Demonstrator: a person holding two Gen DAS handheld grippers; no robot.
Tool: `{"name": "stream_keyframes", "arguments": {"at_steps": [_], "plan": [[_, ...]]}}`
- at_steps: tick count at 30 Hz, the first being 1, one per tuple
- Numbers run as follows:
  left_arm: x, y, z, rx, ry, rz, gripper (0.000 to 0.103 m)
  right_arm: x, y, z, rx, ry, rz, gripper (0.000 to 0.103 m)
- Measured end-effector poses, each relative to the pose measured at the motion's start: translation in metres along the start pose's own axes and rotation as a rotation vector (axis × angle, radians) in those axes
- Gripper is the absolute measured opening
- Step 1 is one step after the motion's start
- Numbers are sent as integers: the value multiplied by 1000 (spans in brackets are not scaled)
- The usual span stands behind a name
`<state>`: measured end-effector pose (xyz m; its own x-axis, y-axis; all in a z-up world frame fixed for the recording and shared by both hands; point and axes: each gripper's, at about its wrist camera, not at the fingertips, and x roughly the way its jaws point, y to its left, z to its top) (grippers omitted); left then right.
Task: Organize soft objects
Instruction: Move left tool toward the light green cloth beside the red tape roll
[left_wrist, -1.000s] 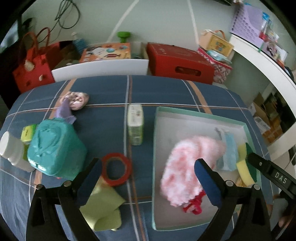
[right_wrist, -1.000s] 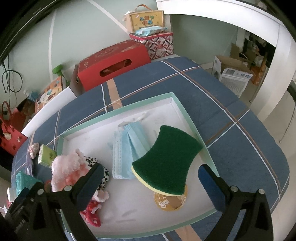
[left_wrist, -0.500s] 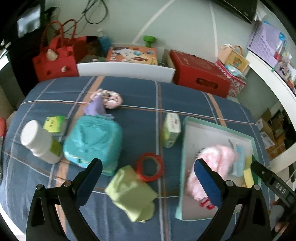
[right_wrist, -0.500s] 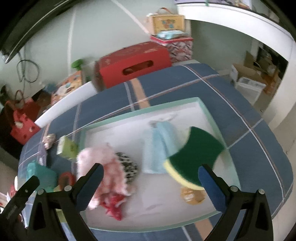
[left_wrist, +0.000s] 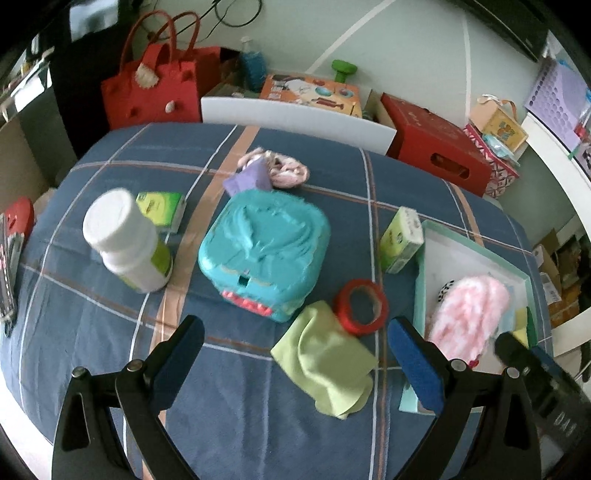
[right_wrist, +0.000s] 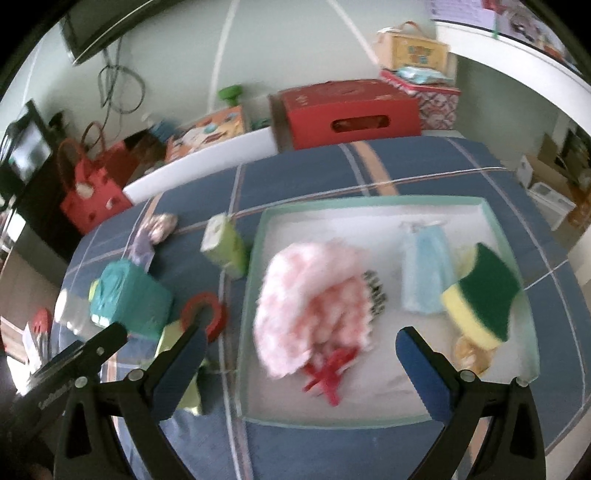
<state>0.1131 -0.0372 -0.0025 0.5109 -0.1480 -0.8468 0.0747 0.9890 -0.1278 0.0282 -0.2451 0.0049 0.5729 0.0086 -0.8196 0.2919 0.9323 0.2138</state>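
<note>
The left gripper (left_wrist: 295, 354) is held spread wide, empty, above a crumpled green cloth (left_wrist: 325, 363) on the blue tablecloth (left_wrist: 92, 325). The right gripper (right_wrist: 301, 363) is likewise spread and empty over the tray (right_wrist: 491, 218), where a pink fluffy item (right_wrist: 314, 306) is seen.

Home room: plaid tablecloth (left_wrist: 258, 424), red handbag (left_wrist: 147, 92), gift boxes (right_wrist: 351, 110).
</note>
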Motion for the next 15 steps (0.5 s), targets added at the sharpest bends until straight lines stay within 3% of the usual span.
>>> {"name": "stream_keyframes", "arguments": {"at_steps": [15], "plan": [[26,26,-20,-67,102,6,100,20,37,-29,-99,84,8,103]]}}
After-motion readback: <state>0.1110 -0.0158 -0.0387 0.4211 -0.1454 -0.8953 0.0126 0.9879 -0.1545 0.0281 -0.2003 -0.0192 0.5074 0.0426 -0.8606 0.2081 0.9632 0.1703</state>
